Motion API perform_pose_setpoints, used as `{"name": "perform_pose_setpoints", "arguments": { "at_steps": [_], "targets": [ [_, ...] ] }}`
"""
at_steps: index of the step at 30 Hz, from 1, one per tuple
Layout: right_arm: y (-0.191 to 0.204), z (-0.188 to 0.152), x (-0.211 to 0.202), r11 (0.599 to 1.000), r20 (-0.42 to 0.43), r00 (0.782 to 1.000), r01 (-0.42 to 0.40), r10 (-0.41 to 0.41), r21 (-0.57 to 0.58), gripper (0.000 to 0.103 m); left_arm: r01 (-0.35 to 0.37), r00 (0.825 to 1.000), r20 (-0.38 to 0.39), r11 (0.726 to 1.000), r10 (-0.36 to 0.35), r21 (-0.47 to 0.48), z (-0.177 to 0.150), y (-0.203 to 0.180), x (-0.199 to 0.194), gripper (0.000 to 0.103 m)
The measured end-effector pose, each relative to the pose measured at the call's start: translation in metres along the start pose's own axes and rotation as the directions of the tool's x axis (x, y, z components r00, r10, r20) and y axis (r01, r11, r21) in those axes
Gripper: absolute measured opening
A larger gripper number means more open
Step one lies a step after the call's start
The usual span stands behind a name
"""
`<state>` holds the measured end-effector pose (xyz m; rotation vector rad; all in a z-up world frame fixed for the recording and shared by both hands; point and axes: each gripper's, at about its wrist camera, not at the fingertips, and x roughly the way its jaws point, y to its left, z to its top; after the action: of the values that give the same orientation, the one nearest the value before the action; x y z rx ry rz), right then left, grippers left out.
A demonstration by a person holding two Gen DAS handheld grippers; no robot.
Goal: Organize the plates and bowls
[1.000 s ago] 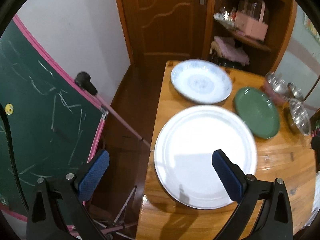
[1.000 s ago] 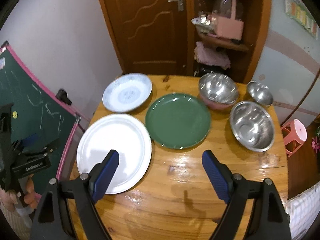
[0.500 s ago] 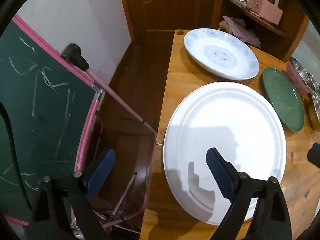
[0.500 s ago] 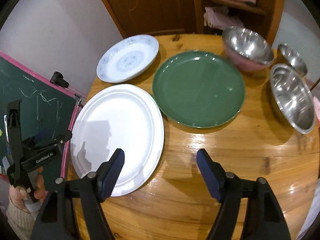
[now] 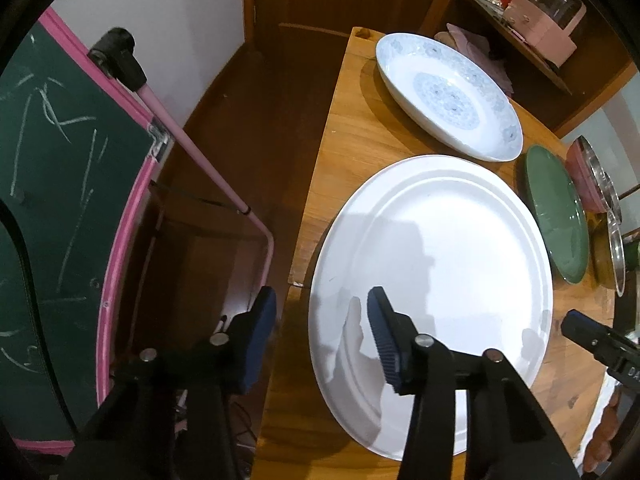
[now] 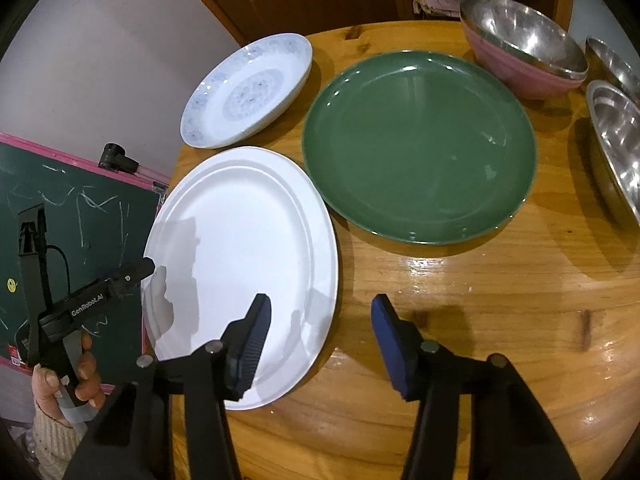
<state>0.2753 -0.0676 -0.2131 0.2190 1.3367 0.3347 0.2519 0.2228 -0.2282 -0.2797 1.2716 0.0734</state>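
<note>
A large white plate (image 5: 432,264) (image 6: 240,224) lies at the left edge of the round wooden table (image 6: 480,300). My left gripper (image 5: 322,320) straddles its left rim: one finger hangs off the table edge, the other is over the plate. Its jaws are closing, with the pads still apart from the rim. My right gripper (image 6: 320,316) straddles the plate's right rim, jaws also closing and not pressing. A green plate (image 6: 416,144) and a blue-patterned plate (image 6: 248,92) lie beyond.
A pink bowl with a steel bowl inside (image 6: 524,52) and two more steel bowls (image 6: 616,136) stand at the right. A green chalkboard with a pink frame (image 5: 48,200) leans close to the table's left. A hand (image 6: 80,380) holds the left gripper's body.
Both grippers have come down close over the white plate and their jaws have narrowed. Each now has a rim of the plate between its fingers.
</note>
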Motion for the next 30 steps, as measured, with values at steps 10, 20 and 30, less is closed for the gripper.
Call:
{"name": "perform_pose_setpoints", "arguments": {
  "at_steps": [10,20,30],
  "targets": [
    [-0.008,0.003,0.014,0.998,-0.042,0.998,-0.050,0.052,0.042,0.037,0.032,0.999,-0.043,0.999,-0.033,-0.025,0.002,0.005,0.010,0.029],
    [0.002,0.004,0.027,0.999,-0.063,0.997,-0.042,0.044,0.033,0.020,0.041,0.998,-0.047,0.999,-0.042,-0.019,0.005,0.004,0.011,0.020],
    [0.001,0.002,0.012,0.999,-0.051,0.997,-0.049,0.050,0.017,0.018,0.022,0.999,-0.028,1.000,-0.022,-0.010,-0.001,-0.002,-0.006,0.020]
  ]
}}
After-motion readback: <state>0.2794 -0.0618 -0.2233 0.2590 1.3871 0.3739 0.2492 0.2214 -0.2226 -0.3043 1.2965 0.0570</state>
